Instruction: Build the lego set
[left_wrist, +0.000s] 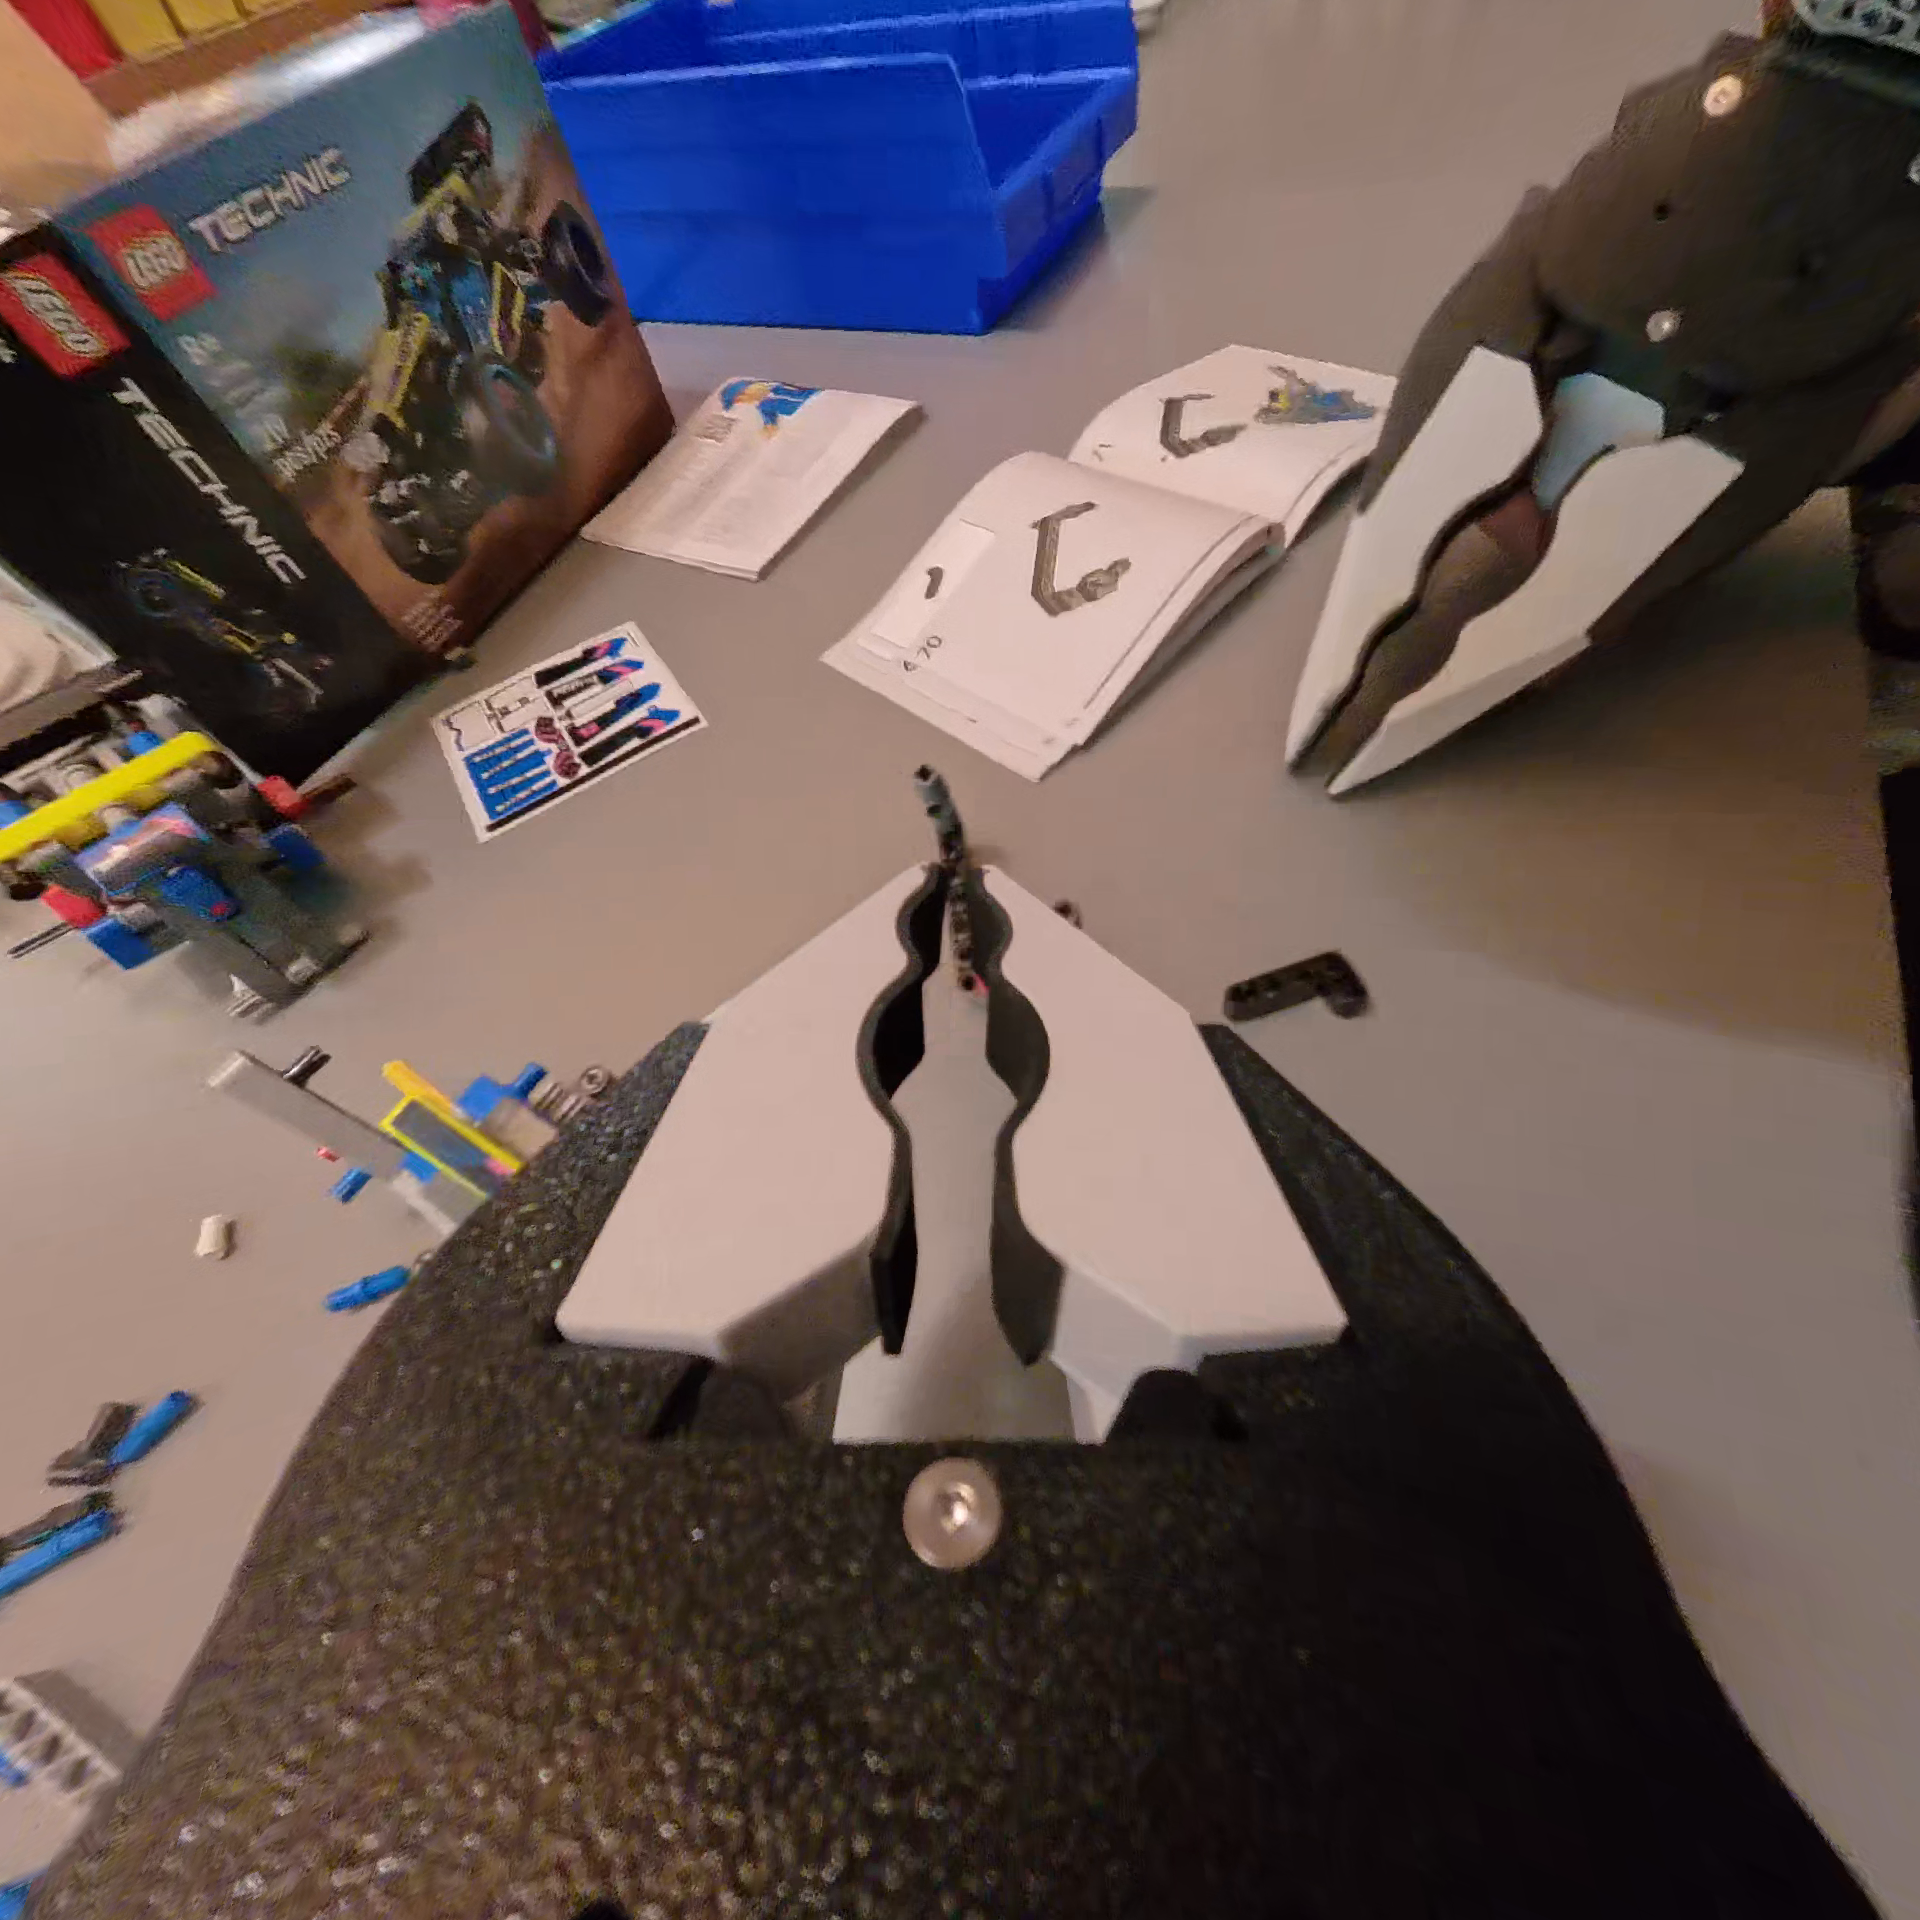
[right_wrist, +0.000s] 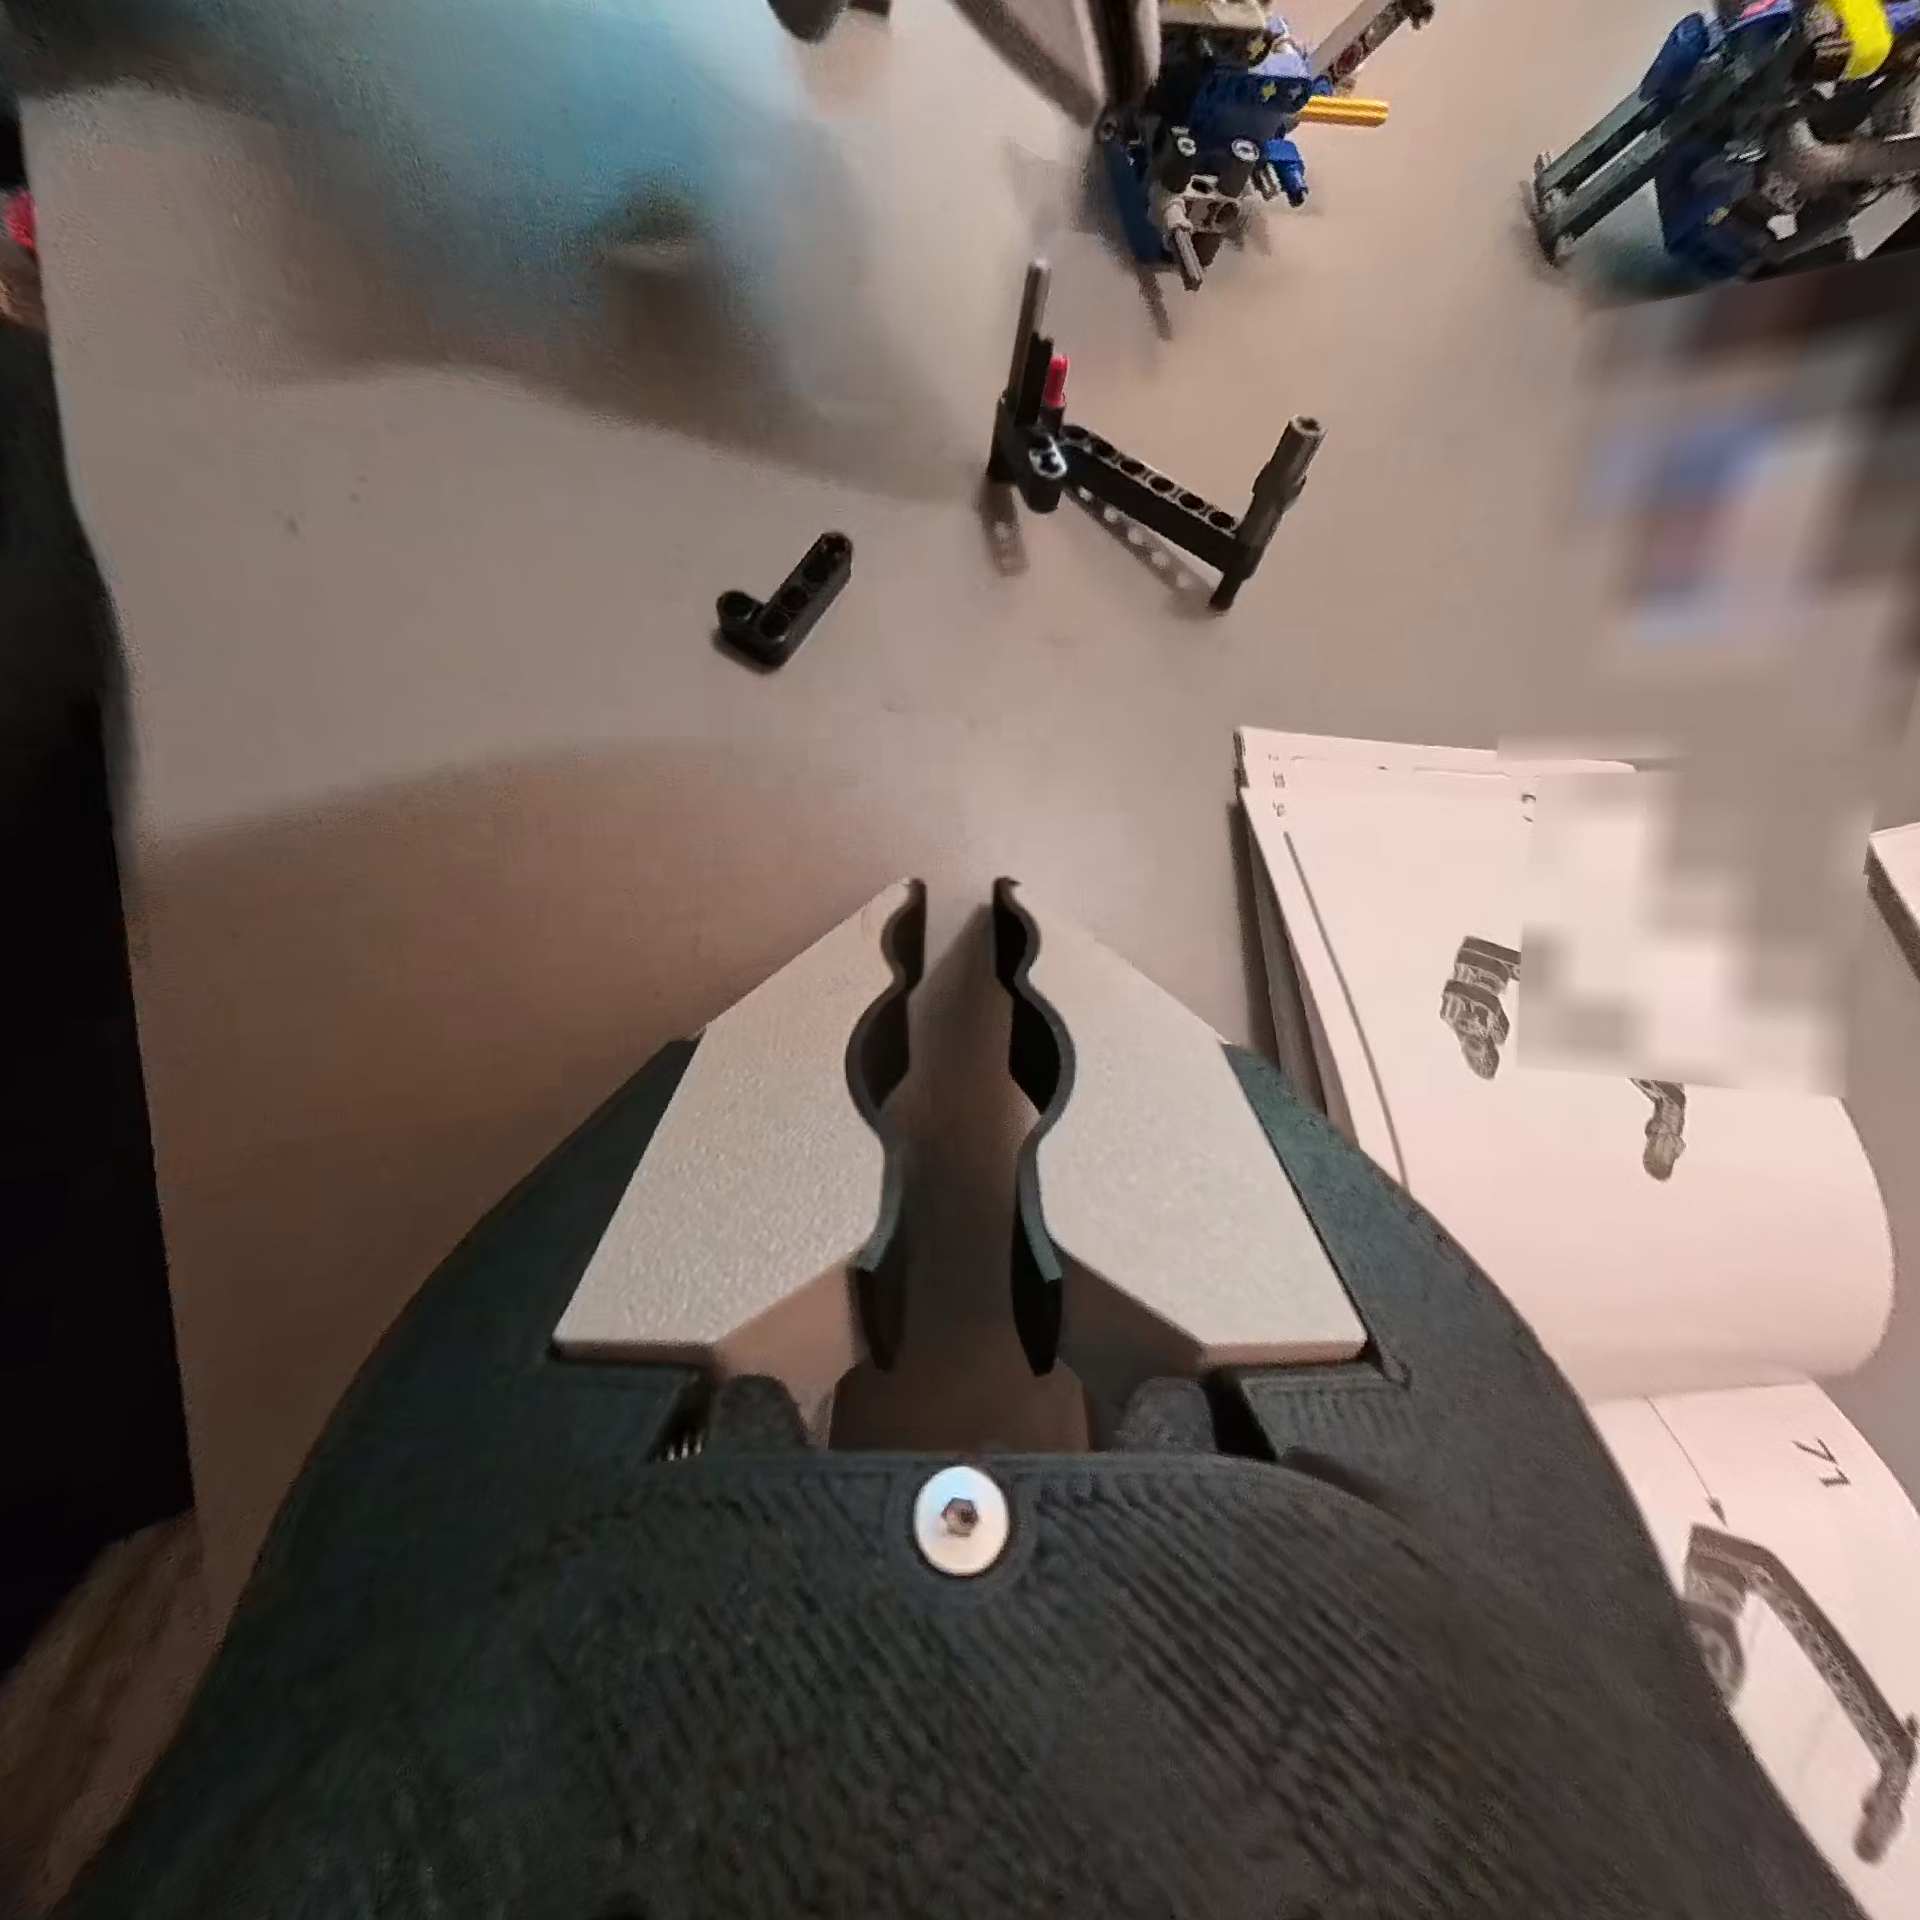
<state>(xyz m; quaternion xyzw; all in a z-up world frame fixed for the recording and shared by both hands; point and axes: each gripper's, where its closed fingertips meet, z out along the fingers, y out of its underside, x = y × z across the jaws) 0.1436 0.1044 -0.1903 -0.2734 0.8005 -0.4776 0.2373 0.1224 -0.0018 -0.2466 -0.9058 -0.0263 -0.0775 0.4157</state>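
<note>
The left gripper (left_wrist: 948, 873) had its jaws drawn together on a thin black beam assembly (left_wrist: 940, 821). It appeared edge-on there, running between the fingertips with no gap visible at either side and its far end poking out past them. The right wrist view showed its shape: a long holed beam with an upright at each end and a red pin by one upright. It looked like light, stiff plastic, smooth enough to slip. Its pinned joints would probably swivel or pop under a hard squeeze, so the flat sides of the long beam seemed the safest hold. A black L-shaped piece (left_wrist: 1299, 987) lay on the grey table (left_wrist: 1455, 1195) just to the gripper's right. The right gripper (right_wrist: 958, 883) stood well apart from the assembly, jaws slightly parted with nothing between them, over bare table. An open instruction booklet (right_wrist: 1558, 1195) lay just to its right.
</note>
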